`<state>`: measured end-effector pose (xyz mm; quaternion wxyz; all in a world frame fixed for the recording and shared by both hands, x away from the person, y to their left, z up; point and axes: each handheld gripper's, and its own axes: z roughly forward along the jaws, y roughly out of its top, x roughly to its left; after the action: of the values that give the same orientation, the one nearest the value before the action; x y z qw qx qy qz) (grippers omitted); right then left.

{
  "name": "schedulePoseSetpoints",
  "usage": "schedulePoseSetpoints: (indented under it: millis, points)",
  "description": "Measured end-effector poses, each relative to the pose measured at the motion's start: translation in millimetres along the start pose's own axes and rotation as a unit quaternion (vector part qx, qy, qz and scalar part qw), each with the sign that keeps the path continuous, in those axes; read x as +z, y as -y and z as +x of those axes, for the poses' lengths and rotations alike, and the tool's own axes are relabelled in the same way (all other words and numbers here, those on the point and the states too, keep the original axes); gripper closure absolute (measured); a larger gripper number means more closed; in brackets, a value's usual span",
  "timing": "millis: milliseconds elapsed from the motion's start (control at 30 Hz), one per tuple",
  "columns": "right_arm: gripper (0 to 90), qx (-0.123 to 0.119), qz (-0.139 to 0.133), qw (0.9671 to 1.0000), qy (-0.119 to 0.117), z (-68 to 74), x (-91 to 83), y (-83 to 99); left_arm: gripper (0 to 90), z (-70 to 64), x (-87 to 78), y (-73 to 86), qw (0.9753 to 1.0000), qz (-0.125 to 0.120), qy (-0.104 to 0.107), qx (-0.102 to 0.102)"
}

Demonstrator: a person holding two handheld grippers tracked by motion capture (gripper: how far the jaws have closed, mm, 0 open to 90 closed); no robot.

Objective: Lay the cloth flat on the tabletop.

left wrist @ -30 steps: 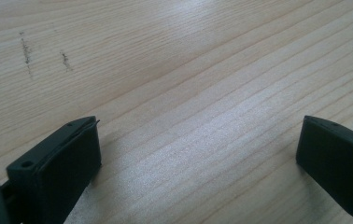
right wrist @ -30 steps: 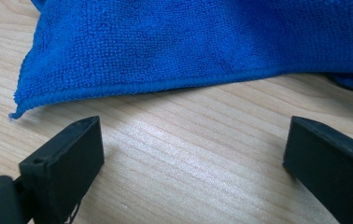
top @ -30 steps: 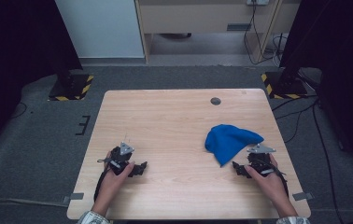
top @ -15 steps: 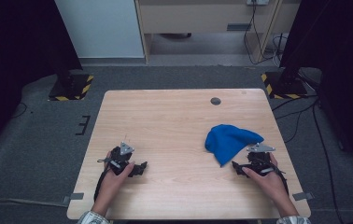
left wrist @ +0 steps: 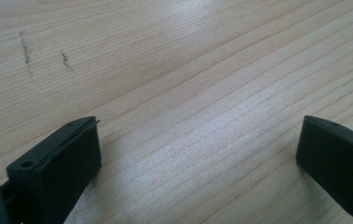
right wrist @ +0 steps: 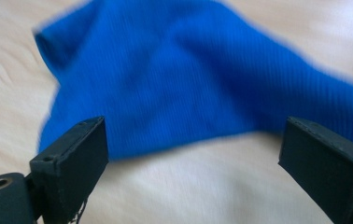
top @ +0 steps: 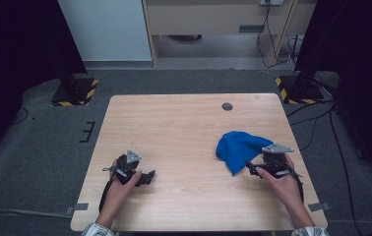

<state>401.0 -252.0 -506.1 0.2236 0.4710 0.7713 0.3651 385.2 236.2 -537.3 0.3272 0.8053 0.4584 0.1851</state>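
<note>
While your grippers rest low, the cloth (top: pixel 240 147) lies on the table's (top: pixel 184 123) right side.
Your right gripper (right wrist: pixel 193 158) faces its near edge, jaws spread wide and empty; your left gripper (left wrist: pixel 198 154) gapes over bare wood.

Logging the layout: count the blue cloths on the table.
1. A crumpled blue knit cloth lies at the right of the wooden table, just ahead of the open right gripper.

Wooden table (top: pixel 184 128), round grommet (top: pixel 227 106), striped stand bases (top: pixel 76 93)
</note>
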Motion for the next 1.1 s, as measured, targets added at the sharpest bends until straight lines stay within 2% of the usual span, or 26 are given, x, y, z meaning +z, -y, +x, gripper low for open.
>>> schedulePoseSetpoints:
  millis: [100, 133, 167, 200, 233, 333, 433, 467, 533, 600, 733, 800, 1000, 1100]
  points:
    - [8.1, -0.017, -0.007, 0.9998, 0.002, 5.5, 7.0, -17.4, 0.0, 0.0, 0.0, 0.0, 1.0, 0.0, 0.0, 0.0]
    - [8.1, -0.017, -0.007, 0.9998, 0.002, 5.5, 7.0, -17.4, 0.0, 0.0, 0.0, 0.0, 1.0, 0.0, 0.0, 0.0]
    - [8.5, -0.026, -0.008, 0.9996, 0.004, 9.1, 13.9, -29.3, 0.0, -0.2, 0.0, 0.1, 1.0, 0.0, -0.001, -0.001]
    - [8.5, -0.026, -0.008, 0.9996, 0.004, 9.1, 13.9, -29.3, 0.0, -0.2, 0.0, 0.1, 1.0, 0.0, -0.001, -0.001]
    - [8.4, -0.034, -0.01, 0.9994, 0.004, 11.4, 20.2, -39.2, 0.0, -0.4, -0.1, 0.1, 1.0, 0.0, -0.001, -0.002]
    - [9.1, -0.03, -0.014, 0.9995, 0.002, 13.7, 32.1, -51.8, 0.0, -1.1, -0.3, 0.4, 1.0, -0.001, -0.003, -0.003]
    - [13.2, -0.03, -0.001, 0.9995, -0.007, 15.0, 39.4, -56.1, 0.0, -1.5, -0.9, 0.9, 1.0, 0.0, -0.003, -0.001]
    - [13.0, -0.021, 0.003, 0.9996, -0.019, 15.9, 48.4, -59.9, 0.0, -2.2, -1.3, 1.4, 1.0, 0.0, -0.001, -0.001]
    - [13.0, -0.028, 0.007, 0.9995, -0.01, 15.5, 56.2, -61.1, 0.0, -3.0, -2.4, 2.4, 1.0, 0.0, 0.0, 0.001]
    - [12.8, -0.022, 0.011, 0.9997, -0.006, 13.9, 62.3, -60.8, 0.0, -3.5, -2.8, 2.9, 1.0, 0.0, 0.0, 0.001]
    - [13.0, -0.02, 0.016, 0.9996, -0.012, 11.9, 67.2, -57.4, 0.0, -3.7, -3.1, 3.2, 1.0, 0.0, 0.0, 0.0]
    - [16.0, -0.019, 0.023, 0.9994, -0.015, 11.5, 72.1, -50.7, 0.0, -3.7, -3.1, 3.1, 1.0, 0.0, 0.0, 0.0]
    - [14.9, -0.005, 0.043, 0.9989, -0.019, 7.8, 82.7, -38.3, 0.0, -4.1, -3.3, 3.4, 1.0, -0.001, 0.0, 0.0]
    - [14.9, -0.004, 0.046, 0.9988, -0.018, 8.5, 82.2, -38.2, 0.0, -4.1, -3.4, 3.5, 1.0, 0.0, 0.0, 0.001]
